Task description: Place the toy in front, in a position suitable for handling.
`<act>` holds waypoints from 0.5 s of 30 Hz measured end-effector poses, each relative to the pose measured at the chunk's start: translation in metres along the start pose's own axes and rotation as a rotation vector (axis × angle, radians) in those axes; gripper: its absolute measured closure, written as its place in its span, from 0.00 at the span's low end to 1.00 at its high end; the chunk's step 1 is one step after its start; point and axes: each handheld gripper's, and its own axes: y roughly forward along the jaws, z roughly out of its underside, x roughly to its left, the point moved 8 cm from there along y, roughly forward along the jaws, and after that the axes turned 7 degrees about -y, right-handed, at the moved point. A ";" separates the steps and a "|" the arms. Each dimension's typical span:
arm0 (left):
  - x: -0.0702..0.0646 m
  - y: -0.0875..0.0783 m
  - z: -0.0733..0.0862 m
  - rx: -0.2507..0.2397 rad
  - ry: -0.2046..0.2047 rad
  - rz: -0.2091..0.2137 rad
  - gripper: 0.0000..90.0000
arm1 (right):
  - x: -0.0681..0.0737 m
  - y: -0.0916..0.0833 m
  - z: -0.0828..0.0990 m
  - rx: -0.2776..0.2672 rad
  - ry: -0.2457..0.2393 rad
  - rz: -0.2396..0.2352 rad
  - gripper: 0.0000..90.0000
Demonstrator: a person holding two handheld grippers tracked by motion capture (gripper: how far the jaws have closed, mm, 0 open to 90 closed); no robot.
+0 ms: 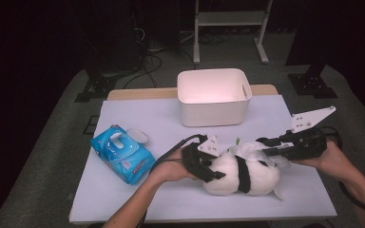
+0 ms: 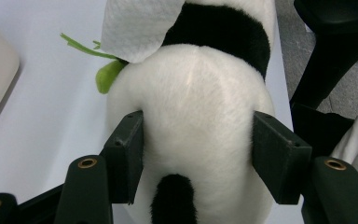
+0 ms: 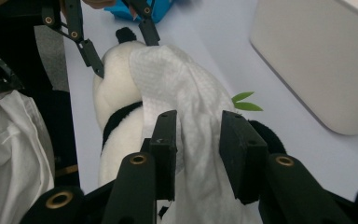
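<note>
Left hand-held gripper [image 2: 198,154] is clamping the rump end of the soft white-and-black plush panda [image 2: 196,102], its jaws pressing into the fur on both flanks at a middling spread. The panda is lying on its side on the pale lilac tabletop [image 1: 138,114], toward 5 o'clock of the high view, with the left hand-held gripper [image 1: 208,164] at the toy's 9 o'clock end.

Right hand-held gripper [image 3: 198,140] is straddling a white embossed paper wipe [image 3: 177,79] that is draping over the panda's back; the jaws are standing partly apart and the wipe is hanging loose between them, not visibly pinched. In the high view this right hand-held gripper [image 1: 266,148] is coming in from 3 o'clock.

A blue soft pack of wet wipes [image 1: 122,154] is lying at 9 o'clock, well apart; a white plastic rectangular bin [image 1: 214,97] is standing at 12 o'clock.

Judgement: the step in hand looks like wiping the toy clean while it is pinned. Next move probably calls for re-gripping the wipe firmly, then dragging it along the fur while the left keeps the panda from sliding.
</note>
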 end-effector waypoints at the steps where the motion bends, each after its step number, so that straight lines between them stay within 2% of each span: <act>1: 0.000 0.000 0.000 0.001 0.000 0.000 0.43 | 0.000 0.001 0.001 0.003 -0.006 -0.003 0.74; 8: 0.000 0.001 -0.002 0.012 0.009 -0.001 0.43 | 0.004 0.016 0.004 0.020 -0.009 -0.027 0.76; 12: 0.000 0.001 -0.001 0.008 0.008 -0.001 0.43 | 0.007 0.026 0.002 0.020 -0.026 -0.041 0.88; 15: 0.000 0.001 -0.001 -0.001 0.004 0.000 0.44 | 0.006 0.025 0.004 0.031 -0.039 -0.023 0.92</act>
